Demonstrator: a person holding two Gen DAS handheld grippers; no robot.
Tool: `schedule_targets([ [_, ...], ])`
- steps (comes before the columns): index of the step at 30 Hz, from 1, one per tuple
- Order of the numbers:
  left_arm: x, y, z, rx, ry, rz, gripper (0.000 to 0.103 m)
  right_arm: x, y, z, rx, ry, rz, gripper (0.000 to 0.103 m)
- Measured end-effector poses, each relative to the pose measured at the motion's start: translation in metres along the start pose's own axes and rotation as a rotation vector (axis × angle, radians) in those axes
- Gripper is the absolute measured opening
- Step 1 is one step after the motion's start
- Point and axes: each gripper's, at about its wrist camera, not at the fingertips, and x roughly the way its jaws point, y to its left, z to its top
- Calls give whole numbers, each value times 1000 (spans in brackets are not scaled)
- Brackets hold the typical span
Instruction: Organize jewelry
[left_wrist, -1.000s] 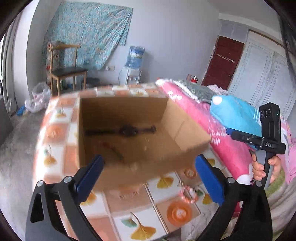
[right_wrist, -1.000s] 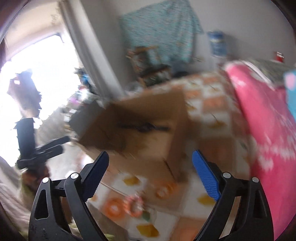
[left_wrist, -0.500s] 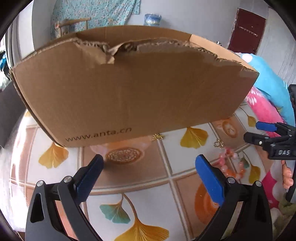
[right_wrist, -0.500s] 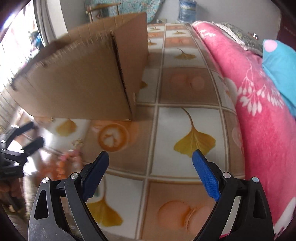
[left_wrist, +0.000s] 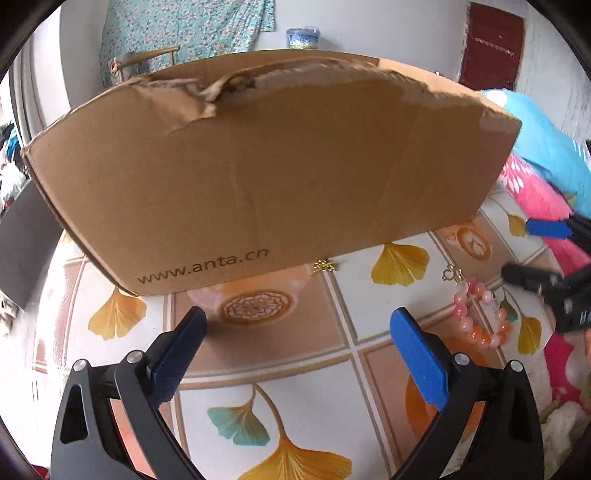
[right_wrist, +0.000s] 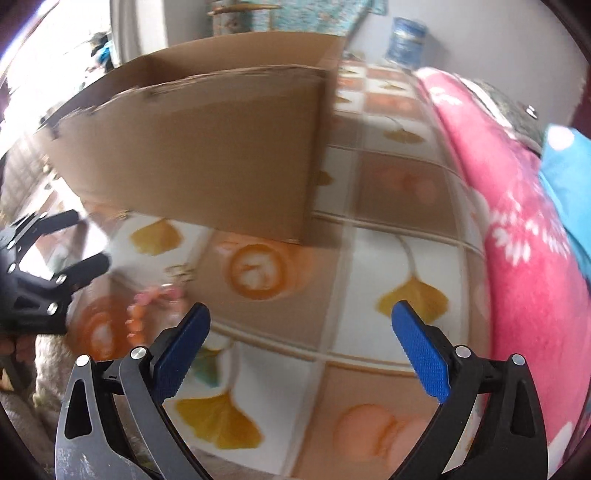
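Note:
A brown cardboard box (left_wrist: 273, 166) printed "www.anta.cn" stands on the ginkgo-patterned tablecloth (left_wrist: 258, 354); its near wall hides the inside. It also shows in the right wrist view (right_wrist: 207, 147). A pink and orange bead bracelet (left_wrist: 480, 317) lies on the cloth right of the box, blurred in the right wrist view (right_wrist: 147, 310). A small gold piece (left_wrist: 325, 266) lies at the box's bottom edge, and a small gold clasp (left_wrist: 452, 274) lies by the bracelet. My left gripper (left_wrist: 295, 328) is open and empty, low before the box. My right gripper (right_wrist: 301, 325) is open and empty; in the left wrist view (left_wrist: 532, 251) it is just right of the bracelet.
A pink flowered blanket (right_wrist: 517, 240) and a blue pillow (left_wrist: 543, 147) lie along the right side of the table. A wooden chair (left_wrist: 147, 61), a water dispenser (left_wrist: 303, 37) and a dark red door (left_wrist: 491, 48) stand behind the box.
Both grippers have dropped from above the box to low over the cloth. The box's inside is no longer visible. The right gripper has moved closer to the bracelet.

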Motion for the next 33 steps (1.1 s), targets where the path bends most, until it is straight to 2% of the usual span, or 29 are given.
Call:
schedule_targets([
  [4,0,13,2,-34,-1,-4,98,0,20,1,-83,-7,-14,95],
  [7,0,19,1,-32,-1,7,98,0,32,1,-115,-2,11,95],
  [10,-1,22,2,-33,-2,5,98,-9,41,1,-160,-31,-33,94],
  [13,-1,21,-1,-38,-9,-2,98,-15,39,3,-151,-37,-62,94],
  [17,-2,22,-1,-42,-17,-13,98,-7,36,3,-134,21,-89,93],
  [24,-12,36,-9,-67,-32,-40,98,-13,71,4,-199,16,-54,91],
  [33,-22,57,-20,-111,-47,-16,98,-14,113,13,-222,-10,16,91],
])
